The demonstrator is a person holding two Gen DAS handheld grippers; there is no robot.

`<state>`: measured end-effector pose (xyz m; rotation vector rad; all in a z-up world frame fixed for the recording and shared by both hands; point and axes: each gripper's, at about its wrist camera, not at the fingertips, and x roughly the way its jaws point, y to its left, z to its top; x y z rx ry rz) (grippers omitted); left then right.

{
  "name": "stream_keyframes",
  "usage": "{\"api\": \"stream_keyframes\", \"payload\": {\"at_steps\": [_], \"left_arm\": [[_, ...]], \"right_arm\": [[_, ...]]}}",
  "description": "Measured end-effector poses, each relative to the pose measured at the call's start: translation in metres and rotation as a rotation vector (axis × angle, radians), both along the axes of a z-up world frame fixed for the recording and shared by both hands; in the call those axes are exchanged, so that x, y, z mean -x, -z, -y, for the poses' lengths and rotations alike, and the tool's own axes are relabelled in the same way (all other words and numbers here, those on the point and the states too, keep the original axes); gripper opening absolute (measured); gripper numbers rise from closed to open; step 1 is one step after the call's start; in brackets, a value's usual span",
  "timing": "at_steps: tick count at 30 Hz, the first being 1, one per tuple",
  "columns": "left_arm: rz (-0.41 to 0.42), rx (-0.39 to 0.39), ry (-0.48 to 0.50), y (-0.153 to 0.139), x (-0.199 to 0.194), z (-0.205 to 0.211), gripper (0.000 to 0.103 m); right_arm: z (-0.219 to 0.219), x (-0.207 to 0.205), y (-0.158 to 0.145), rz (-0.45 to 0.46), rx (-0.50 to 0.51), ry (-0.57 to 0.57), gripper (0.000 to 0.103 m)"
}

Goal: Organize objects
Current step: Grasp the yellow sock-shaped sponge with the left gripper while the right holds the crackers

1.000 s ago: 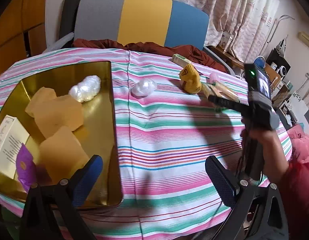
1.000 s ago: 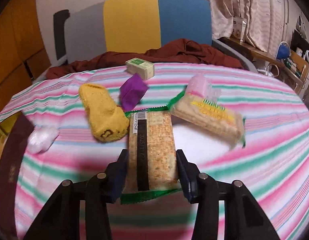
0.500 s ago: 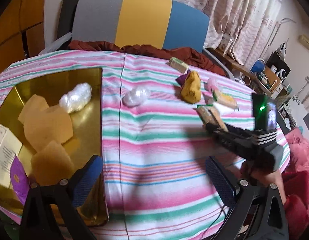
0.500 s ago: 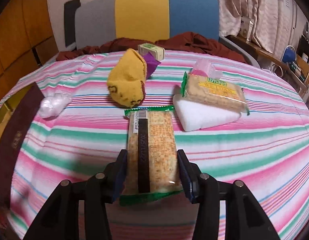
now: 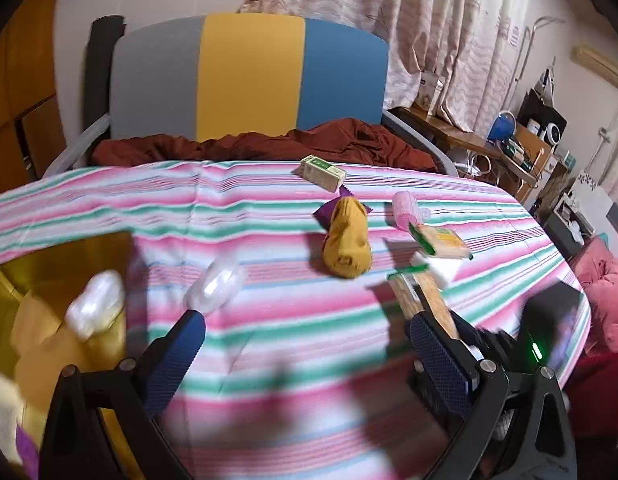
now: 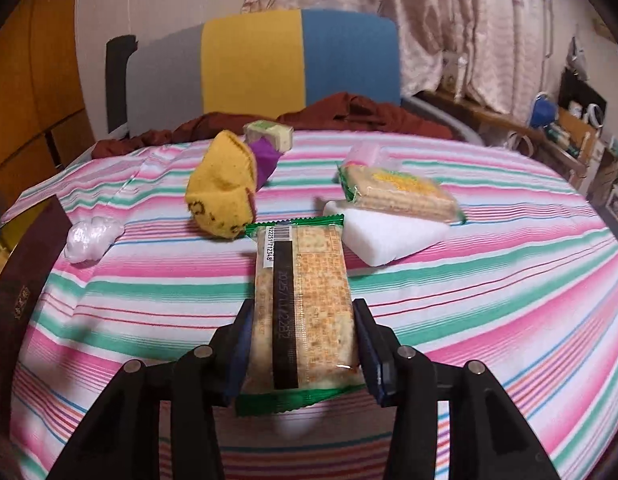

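- The right gripper (image 6: 303,344) is clamped on a cracker packet (image 6: 305,300), its blue pads pressing both long sides, the packet lifted above the striped tablecloth (image 6: 489,280)
- The left gripper (image 5: 309,356) hangs with its fingers wide apart and nothing between them, above the same cloth
- Left of it sits a gold tray (image 5: 49,256) holding a crumpled clear wrapper (image 5: 95,308); another clear wrapper (image 5: 215,286) lies on the cloth just beside the tray
- Farther on, a second cracker packet (image 6: 397,194) rests on a white block (image 6: 385,236)
- A yellow sock (image 6: 223,192) lies left of them, touching a purple packet (image 6: 265,158)
- Behind these are a pink wrapped item (image 6: 365,156) and a small green-and-cream box (image 6: 269,132), near the table's far edge
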<state>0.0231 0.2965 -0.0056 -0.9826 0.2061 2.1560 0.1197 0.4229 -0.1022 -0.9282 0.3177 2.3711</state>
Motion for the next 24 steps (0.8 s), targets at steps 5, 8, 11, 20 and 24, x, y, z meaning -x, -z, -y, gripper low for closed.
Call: {"api": "stream_keyframes", "payload": {"at_steps": [5, 8, 11, 20, 24], "left_arm": [[-0.009, 0.048, 0.024, 0.012, 0.021, -0.042, 0.103], [0.006, 0.065, 0.028, 0.020, 0.034, -0.066, 0.103], [0.036, 0.068, 0.032, 0.029, 0.044, -0.088, 0.103], [-0.018, 0.114, -0.002, 0.054, 0.060, -0.124, 0.095], [-0.026, 0.122, -0.029, 0.065, 0.066, -0.127, 0.088]], "right_arm": [[-0.013, -0.009, 0.001, -0.025, 0.023, 0.093, 0.047], [-0.026, -0.017, 0.006, -0.060, 0.091, 0.129, 0.046], [-0.032, -0.024, 0.007, -0.090, 0.124, 0.151, 0.046], [-0.035, -0.029, 0.009, -0.110, 0.155, 0.173, 0.046], [-0.035, -0.028, 0.010, -0.112, 0.156, 0.172, 0.046]]}}
